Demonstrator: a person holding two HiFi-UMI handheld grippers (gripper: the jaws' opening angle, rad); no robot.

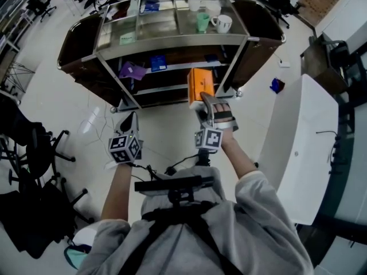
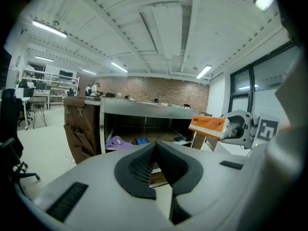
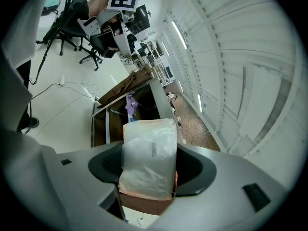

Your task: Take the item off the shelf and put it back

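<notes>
Cart [image 1: 166, 43] with steel top and brown side bags stands at 12 o'clock from the person. White counter [image 1: 304, 142] at 3 o'clock; black office chairs [image 1: 34, 153] at 9 o'clock.

Orange box [image 1: 200, 86], wrapped in clear plastic, is off the shelf. It hangs in the air just in front of the cart's right-hand side, at middle-shelf level. Right tool [image 1: 207, 103] is clamped on it, one jaw on each side, box end toward the cart.

Left tool [image 1: 129, 122] at 9 o'clock of the right one, well apart from it. Jaws together, nothing between them.

White mug [image 1: 222, 23] and green cup [image 1: 203, 22] side by side on the cart top. Purple item [image 1: 132, 70] and blue item [image 1: 157, 63] on the middle shelf, left half.
</notes>
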